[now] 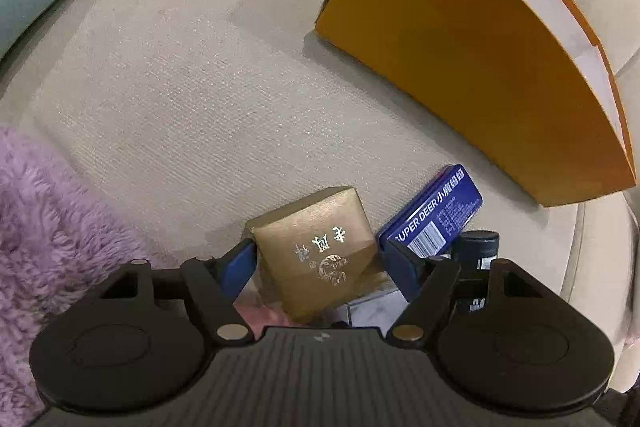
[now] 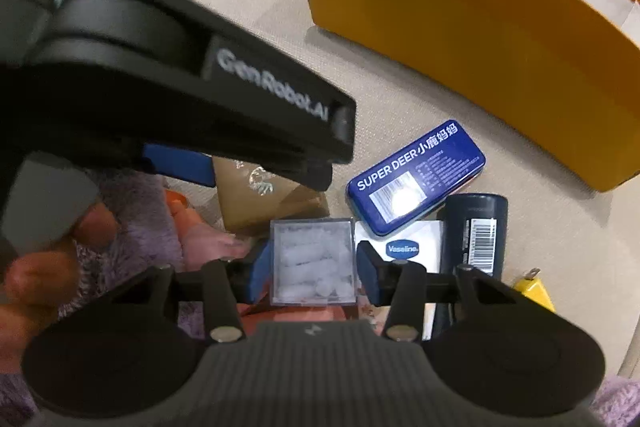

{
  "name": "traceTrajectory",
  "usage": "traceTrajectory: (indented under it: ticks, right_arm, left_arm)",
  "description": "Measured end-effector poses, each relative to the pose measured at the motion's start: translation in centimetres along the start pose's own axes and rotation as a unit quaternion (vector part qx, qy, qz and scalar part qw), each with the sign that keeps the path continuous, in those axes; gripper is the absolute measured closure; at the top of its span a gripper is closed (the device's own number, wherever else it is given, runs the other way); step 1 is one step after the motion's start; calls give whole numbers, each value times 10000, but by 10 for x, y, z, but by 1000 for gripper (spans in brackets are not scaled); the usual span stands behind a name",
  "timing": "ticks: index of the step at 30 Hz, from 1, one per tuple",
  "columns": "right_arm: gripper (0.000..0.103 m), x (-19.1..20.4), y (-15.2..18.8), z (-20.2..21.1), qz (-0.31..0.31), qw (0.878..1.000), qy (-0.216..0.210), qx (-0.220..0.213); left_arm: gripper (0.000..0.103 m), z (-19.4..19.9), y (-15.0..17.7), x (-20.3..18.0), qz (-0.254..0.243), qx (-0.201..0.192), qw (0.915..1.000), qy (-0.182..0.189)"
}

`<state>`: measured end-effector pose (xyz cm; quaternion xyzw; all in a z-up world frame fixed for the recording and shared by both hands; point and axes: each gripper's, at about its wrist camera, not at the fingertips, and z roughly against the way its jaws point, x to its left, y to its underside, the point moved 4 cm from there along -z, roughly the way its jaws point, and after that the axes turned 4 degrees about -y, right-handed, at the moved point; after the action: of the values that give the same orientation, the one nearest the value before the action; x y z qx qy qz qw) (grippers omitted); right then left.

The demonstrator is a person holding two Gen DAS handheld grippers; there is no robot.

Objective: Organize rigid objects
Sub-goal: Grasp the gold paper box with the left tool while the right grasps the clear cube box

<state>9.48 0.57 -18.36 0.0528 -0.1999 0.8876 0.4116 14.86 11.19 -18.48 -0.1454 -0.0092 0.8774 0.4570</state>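
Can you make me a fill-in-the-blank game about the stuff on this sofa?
1. The big box is coloured ____.
2. The right tool is around a clear ____.
3. The tin reading SUPER DEER is coloured ____.
4. The gold box sits between the ____ tool's fingers.

Missing words: orange; box; blue; left

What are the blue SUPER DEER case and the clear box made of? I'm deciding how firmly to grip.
The blue SUPER DEER case looks like glossy painted tin: rounded corners, raised rim, a bright glare spot. The clear box looks like hard transparent plastic: sharp edges, white contents visible through it.
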Motion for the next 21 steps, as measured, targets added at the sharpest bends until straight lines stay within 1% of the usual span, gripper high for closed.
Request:
traceTrajectory:
  ticks: [4,8,13,16,18,19,21]
  right_arm:
    - [54,-3,-1,0,-26,10000,-40,3]
    - [55,-9,-3,3,-150,9998,-132,-32]
    - [55,-16,-9,12,-165,9996,-147,-157]
    - [55,-17,-18,16,-81,9995,-45,-295]
    - [55,-17,-25,15,-31,9995,-14,-312]
    - [55,-17,-28,14,-13,9995,-6,-312]
    - [55,-17,-32,10,40,9996,-11,-290]
  left_arm:
    - [23,-3,0,0,-85,-31,10000,29]
    - [26,3,-4,4,-413,-90,9991,36]
    - [27,15,-21,14,-960,-116,9952,-162]
    - [27,15,-29,21,-1255,92,9917,-252]
    - [27,11,-30,22,-1439,219,9888,-333]
    - [27,11,-31,25,-1473,254,9881,-357]
    - [27,8,-32,28,-1386,291,9894,-314]
